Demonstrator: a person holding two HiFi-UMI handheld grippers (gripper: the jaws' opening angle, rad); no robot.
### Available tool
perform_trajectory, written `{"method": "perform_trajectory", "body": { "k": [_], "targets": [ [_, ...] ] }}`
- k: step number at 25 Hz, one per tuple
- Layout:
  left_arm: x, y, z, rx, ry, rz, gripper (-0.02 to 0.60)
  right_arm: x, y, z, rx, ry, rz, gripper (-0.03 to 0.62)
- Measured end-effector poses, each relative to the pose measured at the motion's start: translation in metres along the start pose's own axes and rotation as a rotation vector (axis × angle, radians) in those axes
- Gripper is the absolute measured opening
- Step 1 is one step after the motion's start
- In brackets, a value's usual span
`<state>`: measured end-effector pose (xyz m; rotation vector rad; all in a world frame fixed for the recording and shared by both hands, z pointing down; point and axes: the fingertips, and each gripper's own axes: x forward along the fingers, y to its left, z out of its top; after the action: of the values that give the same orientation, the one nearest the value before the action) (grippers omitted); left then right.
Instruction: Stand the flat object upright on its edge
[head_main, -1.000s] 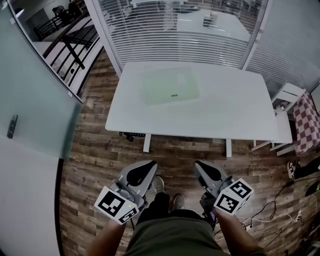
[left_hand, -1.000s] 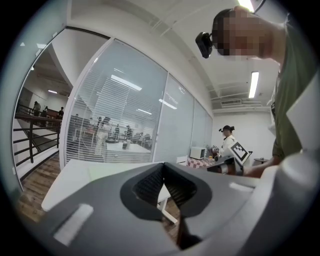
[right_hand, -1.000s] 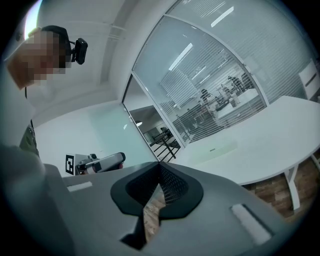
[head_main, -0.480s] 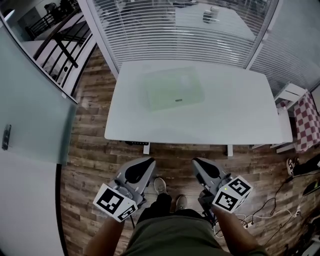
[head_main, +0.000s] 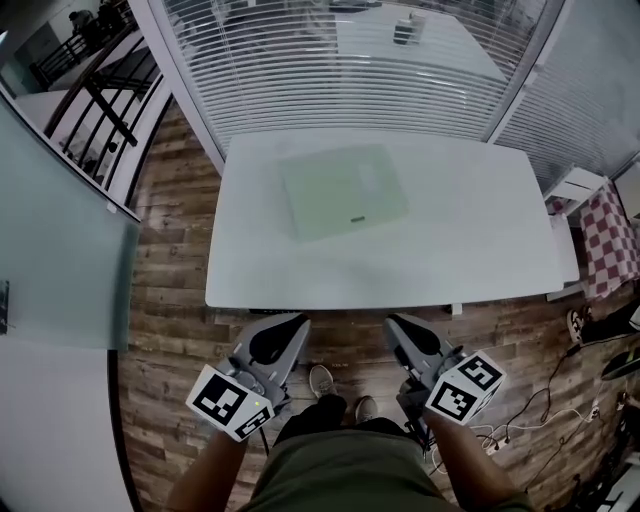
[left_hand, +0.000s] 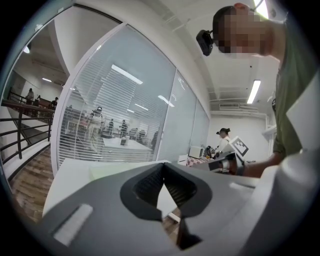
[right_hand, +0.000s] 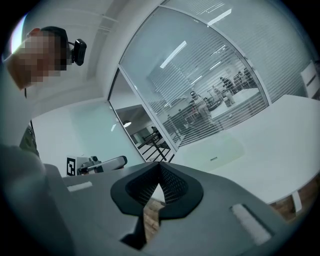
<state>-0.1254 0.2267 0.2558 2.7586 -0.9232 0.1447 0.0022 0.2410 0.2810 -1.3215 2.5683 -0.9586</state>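
Observation:
A flat pale green board (head_main: 342, 190) lies on the white table (head_main: 460, 250), left of the table's middle; it also shows in the right gripper view as a pale slab (right_hand: 212, 152). My left gripper (head_main: 298, 322) and right gripper (head_main: 393, 323) hover side by side over the wooden floor, just short of the table's near edge. Both are shut with nothing between their jaws. In the left gripper view the jaws meet at a point (left_hand: 163, 176) with the table beyond.
Glass walls with blinds (head_main: 340, 70) close off the far side. A small white stand (head_main: 580, 185) and a checked cloth (head_main: 612, 240) sit to the table's right. Cables (head_main: 540, 420) trail on the floor at right. A frosted glass panel (head_main: 60, 260) stands left.
Both grippers and the view have moved toward the table; its near edge now lies just beyond the fingertips. The jaws stay shut.

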Motion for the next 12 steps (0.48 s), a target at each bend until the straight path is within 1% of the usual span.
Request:
{"method": "perform_trajectory", "body": {
  "k": [5, 12],
  "targets": [
    [0.006, 0.027, 0.005, 0.004, -0.001, -0.02, 0.0, 0.024, -0.001, 0.006, 0.0, -0.009, -0.018, 0.011],
    [0.008, 0.052, 0.004, -0.001, 0.004, -0.021, 0.0, 0.047, -0.003, 0.006, 0.003, 0.005, -0.026, 0.011]
  ]
}}
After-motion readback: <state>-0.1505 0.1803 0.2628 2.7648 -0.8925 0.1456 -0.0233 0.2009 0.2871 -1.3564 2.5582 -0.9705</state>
